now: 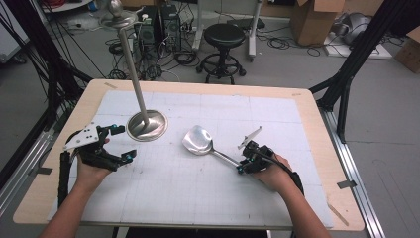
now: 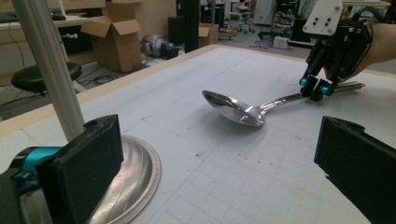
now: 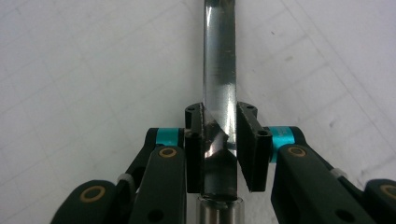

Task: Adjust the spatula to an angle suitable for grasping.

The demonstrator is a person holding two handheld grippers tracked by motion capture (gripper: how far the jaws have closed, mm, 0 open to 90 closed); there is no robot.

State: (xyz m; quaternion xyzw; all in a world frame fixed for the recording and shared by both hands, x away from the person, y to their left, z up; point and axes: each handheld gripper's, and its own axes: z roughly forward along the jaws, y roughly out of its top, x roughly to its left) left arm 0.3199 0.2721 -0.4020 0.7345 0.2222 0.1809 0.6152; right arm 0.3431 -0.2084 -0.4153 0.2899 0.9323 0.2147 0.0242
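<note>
Spoon [image 1: 198,141] lies mid-surface, shiny bowl toward the far left, handle running near-right. Left tongs [image 1: 115,144] gape empty at the near left, just beside the stand's round metal base [image 1: 147,125], its pole tilting away. Right tongs [image 1: 241,166] clamp the spoon's handle [image 3: 218,93].

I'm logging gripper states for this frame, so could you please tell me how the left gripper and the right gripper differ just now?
The left gripper is open, its jaws wide apart and holding nothing; the right gripper is shut on the handle of the large metal spoon. The left gripper sits beside the round base of the metal stand, while the right gripper is over the white mat farther from it. Both are hand-held, black with teal accents.
</note>
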